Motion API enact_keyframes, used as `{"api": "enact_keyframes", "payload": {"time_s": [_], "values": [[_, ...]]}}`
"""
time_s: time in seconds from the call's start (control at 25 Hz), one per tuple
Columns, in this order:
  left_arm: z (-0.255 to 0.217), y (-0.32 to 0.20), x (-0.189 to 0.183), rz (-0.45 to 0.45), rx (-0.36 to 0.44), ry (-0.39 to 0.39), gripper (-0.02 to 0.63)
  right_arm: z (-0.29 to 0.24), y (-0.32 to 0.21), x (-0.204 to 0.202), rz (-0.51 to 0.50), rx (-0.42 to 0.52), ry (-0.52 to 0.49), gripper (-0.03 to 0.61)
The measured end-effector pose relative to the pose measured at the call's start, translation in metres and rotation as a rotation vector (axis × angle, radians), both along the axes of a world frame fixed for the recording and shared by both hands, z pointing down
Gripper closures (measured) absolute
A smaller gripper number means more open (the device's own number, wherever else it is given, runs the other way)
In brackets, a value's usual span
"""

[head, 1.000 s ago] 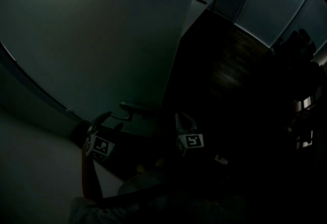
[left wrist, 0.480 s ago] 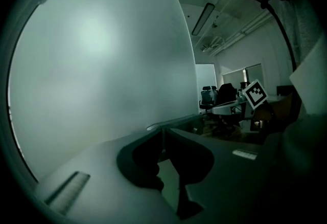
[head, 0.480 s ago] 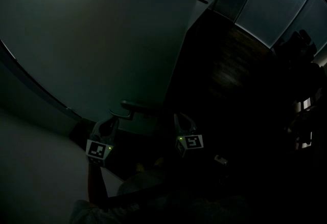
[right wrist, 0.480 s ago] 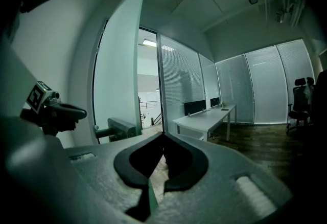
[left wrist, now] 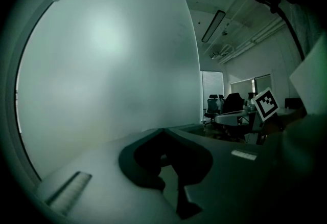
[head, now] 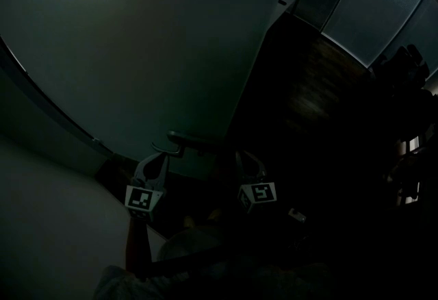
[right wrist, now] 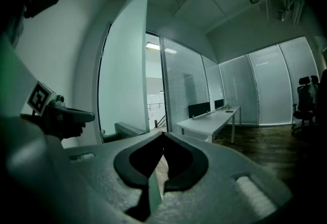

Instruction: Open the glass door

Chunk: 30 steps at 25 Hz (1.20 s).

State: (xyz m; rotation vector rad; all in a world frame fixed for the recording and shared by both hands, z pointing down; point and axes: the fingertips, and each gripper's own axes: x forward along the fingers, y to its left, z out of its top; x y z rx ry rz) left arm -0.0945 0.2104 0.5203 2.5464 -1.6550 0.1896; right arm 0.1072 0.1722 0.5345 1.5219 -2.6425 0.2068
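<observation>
Glass door [head: 137, 38], frosted, stands close ahead and fills the left of the head view, its free edge rising beside the lever handle [head: 188, 142]. Left gripper [left wrist: 163, 131] sits just beside that handle, contact unclear. Its fingers have just closed tip to tip, with nothing seen between them. Right gripper [right wrist: 164, 133] hangs right of the handle, fingers likewise together and empty. Past the door's edge lie wooden floor [head: 308, 86], ribbed partition panels [head: 373, 4] and office chairs [left wrist: 225, 103].
</observation>
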Motion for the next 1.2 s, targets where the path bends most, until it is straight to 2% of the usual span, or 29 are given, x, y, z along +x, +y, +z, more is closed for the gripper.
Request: {"api": "enact_keyframes", "payload": {"time_s": [0.24,0.88,1.2], "values": [[-0.002,0.001,0.003,-0.056,0.011,0.012,0.611,-0.004,0.004,-0.006,-0.03,0.006,-0.001,0.577],[-0.003,0.023,0.021,-0.025,0.016,0.047,0.611,-0.018,0.026,-0.02,-0.083,0.025,-0.027,0.577],[-0.01,0.028,0.025,-0.014,0.05,-0.02,0.611,-0.012,0.039,-0.019,-0.105,0.011,-0.021,0.577]]}}
